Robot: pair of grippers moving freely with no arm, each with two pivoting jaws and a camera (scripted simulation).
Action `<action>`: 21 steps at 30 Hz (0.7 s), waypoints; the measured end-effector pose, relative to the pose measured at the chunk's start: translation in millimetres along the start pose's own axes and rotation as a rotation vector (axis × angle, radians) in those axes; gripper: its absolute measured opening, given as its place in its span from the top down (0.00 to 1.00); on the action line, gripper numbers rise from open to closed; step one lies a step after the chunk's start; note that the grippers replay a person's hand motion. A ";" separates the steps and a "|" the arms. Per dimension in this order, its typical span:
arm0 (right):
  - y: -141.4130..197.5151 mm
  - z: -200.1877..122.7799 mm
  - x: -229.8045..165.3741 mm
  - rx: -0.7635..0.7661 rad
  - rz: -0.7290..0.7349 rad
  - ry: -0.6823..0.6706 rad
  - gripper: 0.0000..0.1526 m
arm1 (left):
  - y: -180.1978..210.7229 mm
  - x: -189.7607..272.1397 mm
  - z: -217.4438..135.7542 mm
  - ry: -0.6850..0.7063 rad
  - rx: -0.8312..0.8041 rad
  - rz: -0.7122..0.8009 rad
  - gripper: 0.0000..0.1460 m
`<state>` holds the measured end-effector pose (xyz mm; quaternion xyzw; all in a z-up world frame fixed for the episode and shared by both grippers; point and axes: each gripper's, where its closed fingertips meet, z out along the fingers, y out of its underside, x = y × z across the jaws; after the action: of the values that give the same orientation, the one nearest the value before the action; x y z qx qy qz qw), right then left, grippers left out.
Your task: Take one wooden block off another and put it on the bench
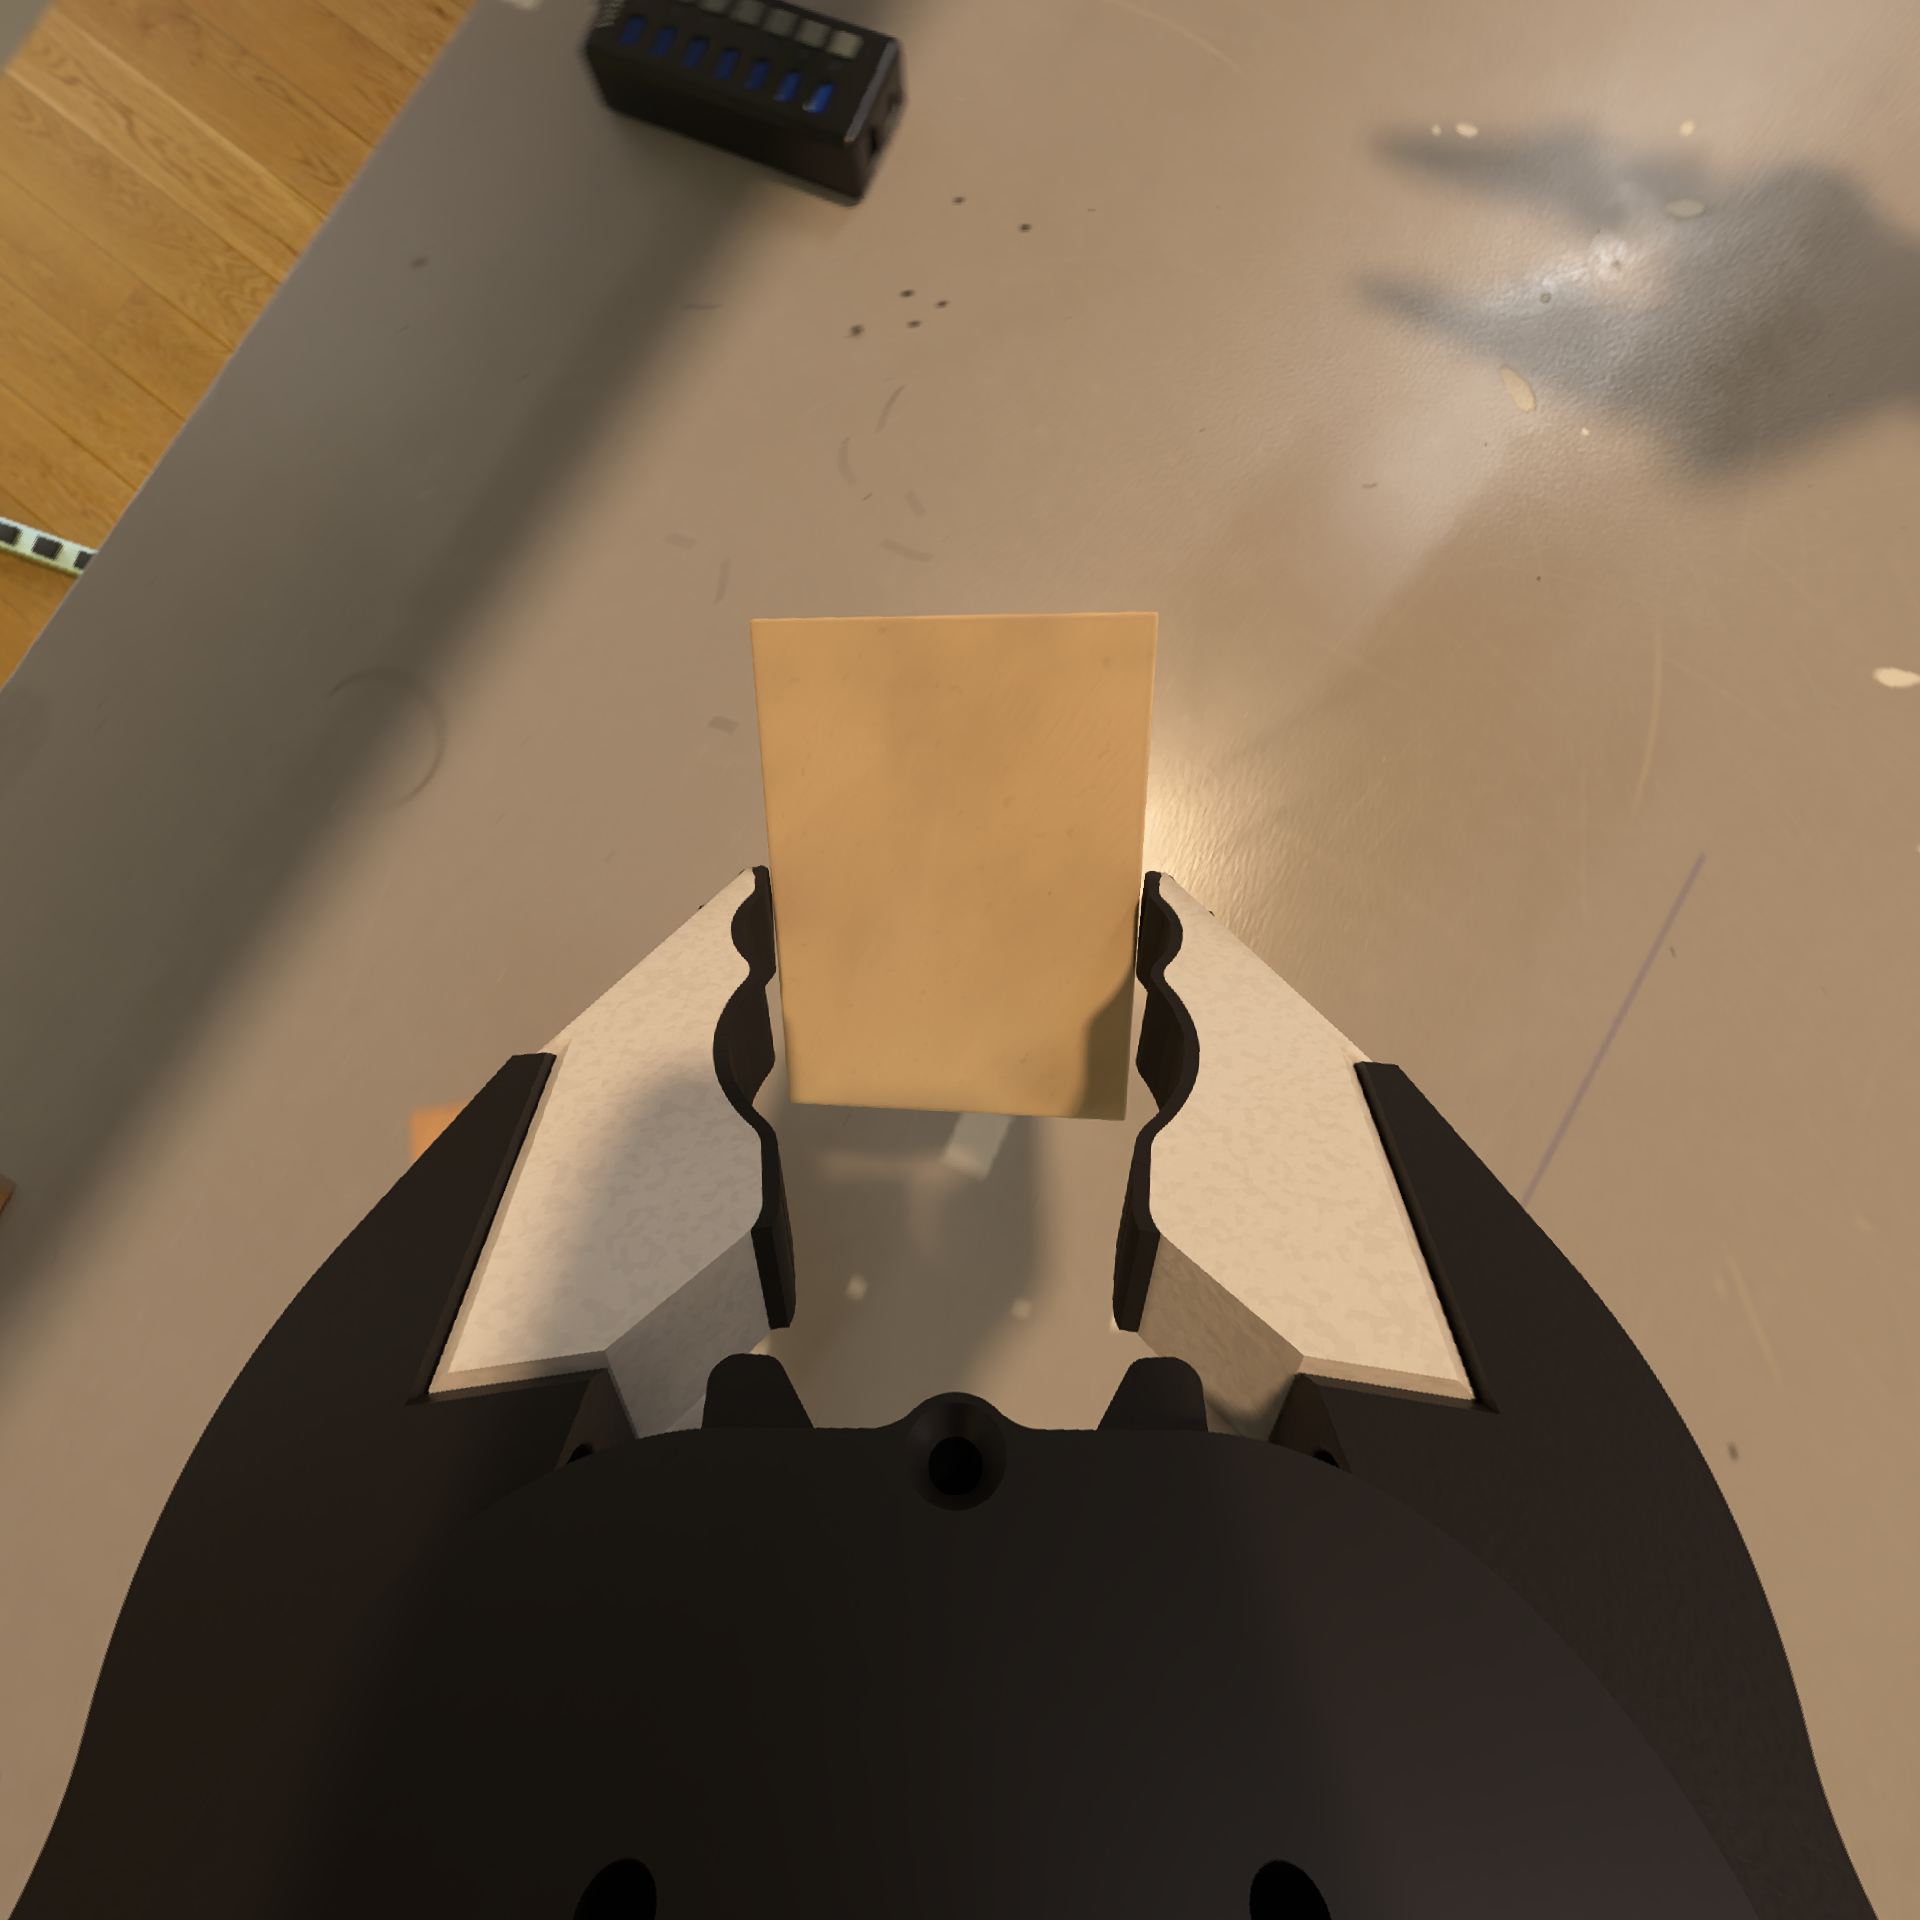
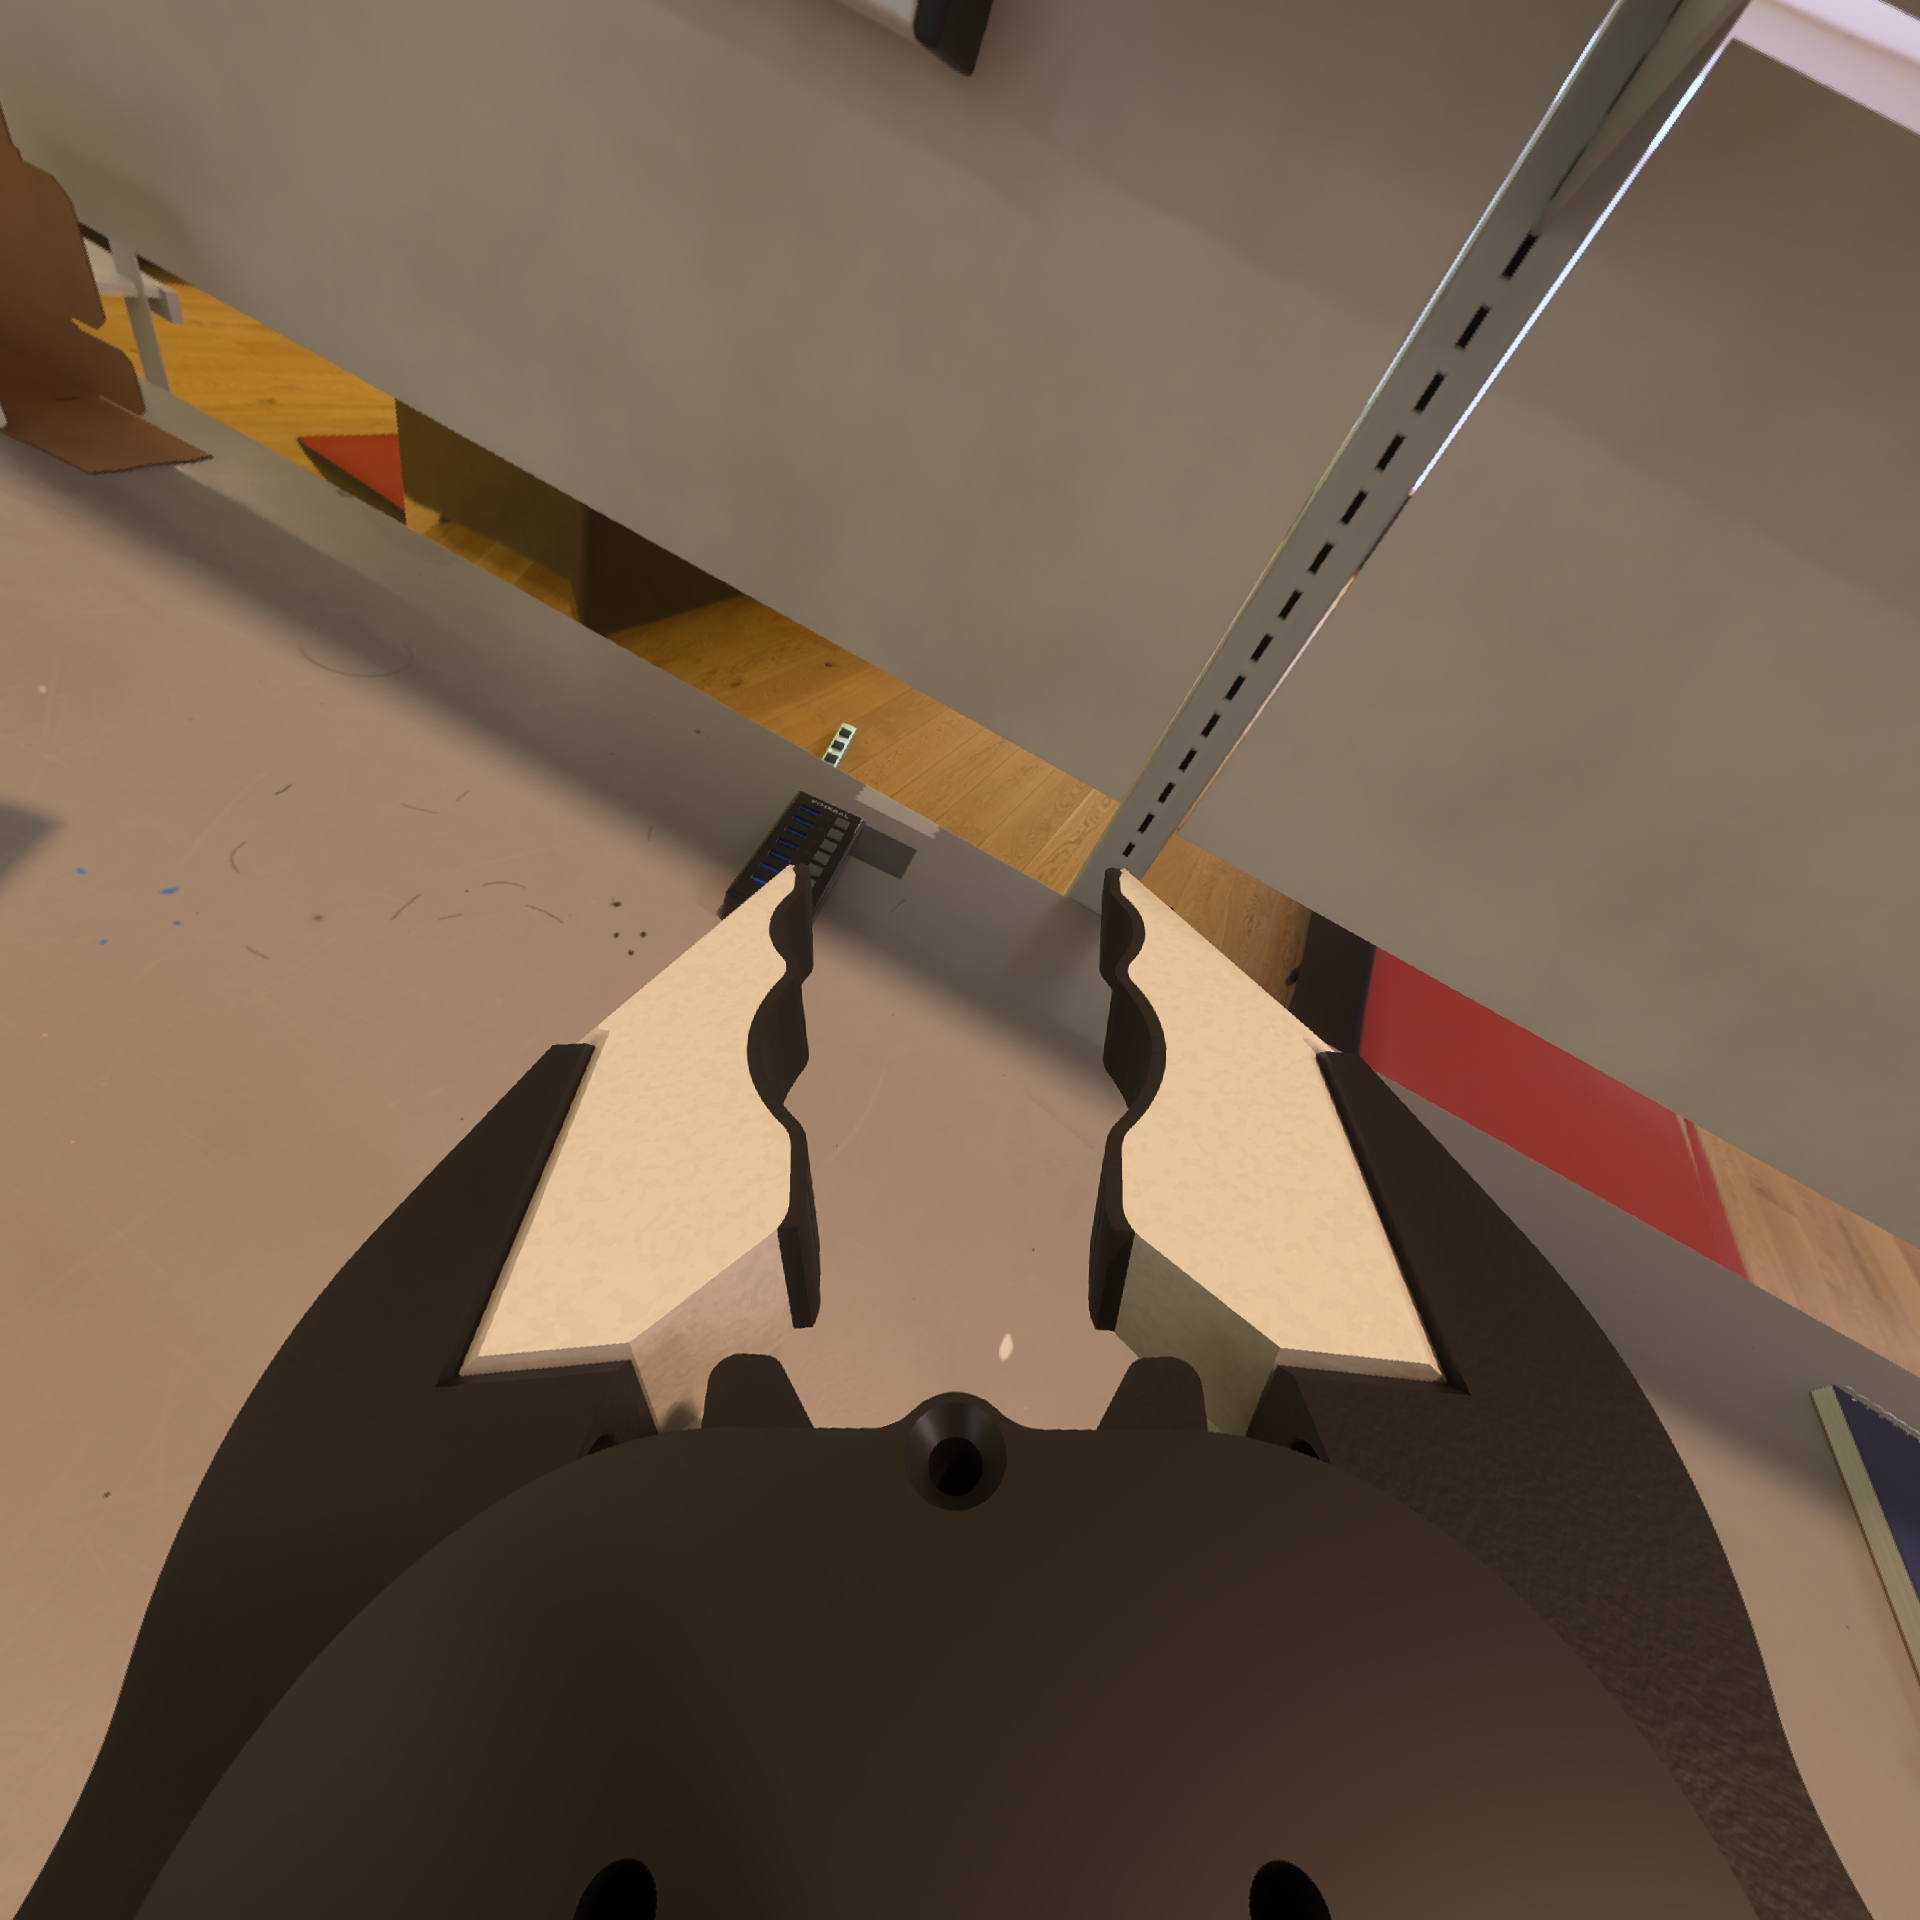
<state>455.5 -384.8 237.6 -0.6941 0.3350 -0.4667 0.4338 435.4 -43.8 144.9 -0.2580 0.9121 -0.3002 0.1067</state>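
The left gripper (image 1: 954, 883) is clamped on a pale wooden block (image 1: 951, 862), held above the grey bench (image 1: 1351, 727). A black box (image 1: 743, 94) lies far left. The right gripper (image 2: 954, 883) is open, holding nothing.

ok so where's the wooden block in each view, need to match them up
Left wrist view: the wooden block sits at the centre, clamped between the fingers of the left tool, above the grey bench.
Right wrist view: the block is not in it; the right tool is open on nothing.
Shared landmark: the black box with blue ports, near the bench's edge.
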 end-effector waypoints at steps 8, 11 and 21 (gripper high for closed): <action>11.6 8.5 -8.2 -0.062 -0.039 -0.010 0.63 | -16.5 34.9 120.4 -0.010 -0.158 0.093 0.52; 15.2 10.7 -6.9 -0.079 -0.047 -0.005 0.63 | -9.2 35.8 141.4 -0.026 -0.204 0.093 0.52; 20.6 11.5 -2.9 -0.092 -0.035 -0.006 0.63 | 3.5 38.9 159.9 -0.017 -0.264 0.084 0.32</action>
<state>464.1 -387.2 215.6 -0.7206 0.3426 -0.4562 0.3940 457.1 -141.0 13.7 -0.2337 0.9528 -0.1707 0.0922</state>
